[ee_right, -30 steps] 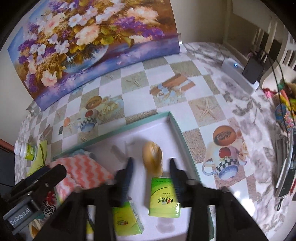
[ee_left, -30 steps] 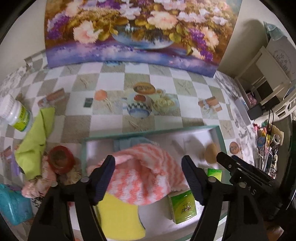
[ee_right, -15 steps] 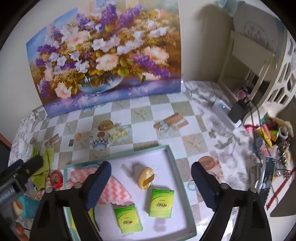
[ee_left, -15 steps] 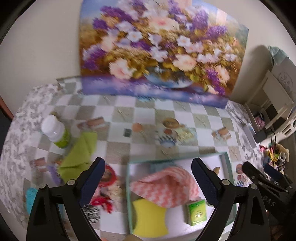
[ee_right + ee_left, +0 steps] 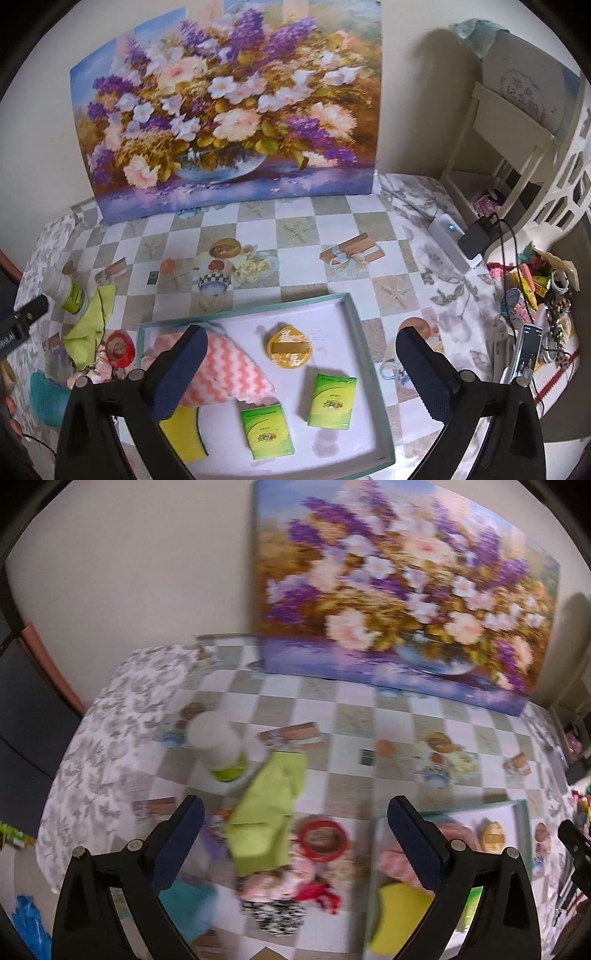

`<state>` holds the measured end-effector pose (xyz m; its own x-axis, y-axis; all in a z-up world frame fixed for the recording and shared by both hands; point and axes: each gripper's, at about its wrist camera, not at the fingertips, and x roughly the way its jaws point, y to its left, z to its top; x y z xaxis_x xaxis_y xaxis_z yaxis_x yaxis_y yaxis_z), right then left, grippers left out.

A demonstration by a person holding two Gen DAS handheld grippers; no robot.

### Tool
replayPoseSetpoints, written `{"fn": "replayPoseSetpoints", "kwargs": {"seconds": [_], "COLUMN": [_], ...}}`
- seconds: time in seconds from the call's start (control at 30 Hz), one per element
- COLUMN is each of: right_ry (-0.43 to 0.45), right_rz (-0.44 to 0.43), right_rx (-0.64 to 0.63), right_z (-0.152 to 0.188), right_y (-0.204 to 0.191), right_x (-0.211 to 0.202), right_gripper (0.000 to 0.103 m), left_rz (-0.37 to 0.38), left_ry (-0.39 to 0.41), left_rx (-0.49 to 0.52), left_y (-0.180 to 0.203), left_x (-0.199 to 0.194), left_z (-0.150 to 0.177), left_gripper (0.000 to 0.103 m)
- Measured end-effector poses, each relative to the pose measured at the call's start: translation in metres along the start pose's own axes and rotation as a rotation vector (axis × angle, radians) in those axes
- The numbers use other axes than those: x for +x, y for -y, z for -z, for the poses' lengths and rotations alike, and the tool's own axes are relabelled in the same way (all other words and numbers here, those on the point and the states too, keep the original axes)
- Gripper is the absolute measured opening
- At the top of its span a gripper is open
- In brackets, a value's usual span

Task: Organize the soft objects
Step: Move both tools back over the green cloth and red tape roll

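A teal-rimmed white tray (image 5: 364, 334) holds a pink-and-white zigzag cloth (image 5: 229, 373), a yellow sponge (image 5: 184, 435), two green tissue packs (image 5: 332, 400) and a round yellow pad (image 5: 290, 349). My right gripper (image 5: 301, 373) is open and empty above the tray. My left gripper (image 5: 295, 843) is open and empty above a lime-green cloth (image 5: 267, 812), a red-rimmed round thing (image 5: 323, 838) and a pink soft toy (image 5: 291, 882) left of the tray (image 5: 524, 812). The left wrist view is blurred.
A white bottle with a green label (image 5: 218, 744) stands by the green cloth. A teal cloth (image 5: 184, 904) lies at the near left. A flower painting (image 5: 229, 110) leans on the back wall. A power bank (image 5: 452, 240), cables and clutter sit at the right.
Both grippers have pulled up and back from the tray. The left one has swung left, over the green cloth and toy. The right one has opened wide, leaving the yellow pad in the tray.
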<state>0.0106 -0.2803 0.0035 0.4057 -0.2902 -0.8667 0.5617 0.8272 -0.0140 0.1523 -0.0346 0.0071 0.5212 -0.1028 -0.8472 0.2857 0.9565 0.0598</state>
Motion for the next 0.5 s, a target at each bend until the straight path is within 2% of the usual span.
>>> {"fn": "replayPoseSetpoints", "kwargs": {"seconds": [0.17,0.5], "right_ry": [-0.015,-0.048], "right_rz": [-0.036,-0.106], "right_rx": [-0.028,-0.129], "right_z": [0.001,0.009], "right_y": [-0.025,-0.095], "right_x": [0.006,0.017], "right_gripper": [0.103,0.103], "left_rz": [-0.033,-0.028], "left_ry": [0.001,-0.032], "left_rx": [-0.035,-0.098], "left_y": [-0.030,-0.069], "left_x": [0.002,0.012], "left_z": [-0.002,0.000], "left_gripper": [0.099,0.099]}}
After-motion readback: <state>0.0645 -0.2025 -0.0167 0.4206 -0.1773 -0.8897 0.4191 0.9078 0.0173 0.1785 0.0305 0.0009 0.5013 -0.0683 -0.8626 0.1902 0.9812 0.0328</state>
